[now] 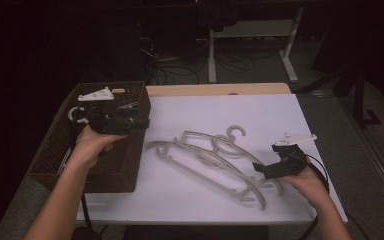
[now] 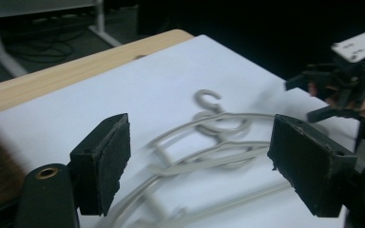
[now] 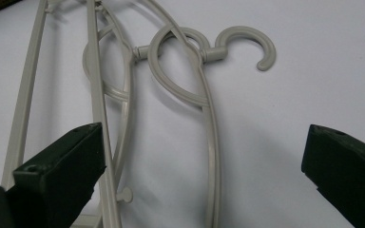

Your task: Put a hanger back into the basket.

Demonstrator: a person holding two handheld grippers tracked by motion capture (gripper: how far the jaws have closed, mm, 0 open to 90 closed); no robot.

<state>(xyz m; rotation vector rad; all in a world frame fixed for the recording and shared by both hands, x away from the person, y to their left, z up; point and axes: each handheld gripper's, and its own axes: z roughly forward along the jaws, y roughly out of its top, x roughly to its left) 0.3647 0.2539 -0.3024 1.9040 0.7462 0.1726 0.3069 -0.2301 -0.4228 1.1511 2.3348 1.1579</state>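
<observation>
Item: 2 grey hangers (image 1: 215, 157), stacked flat on the white table (image 1: 280, 115), just right of the brown basket (image 1: 125, 170).
Left gripper (image 1: 142, 122): above the basket's right rim, left of the hangers, jaws wide, empty.
Right gripper (image 1: 260, 167): over the hangers' right ends, far from the basket, jaws wide, gripping nothing.

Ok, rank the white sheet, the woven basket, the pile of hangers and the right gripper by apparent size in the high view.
1. White sheet, covering most of the table.
2. Woven basket, though it sits nearer the camera edge.
3. Pile of hangers.
4. Right gripper, open, smallest.
</observation>
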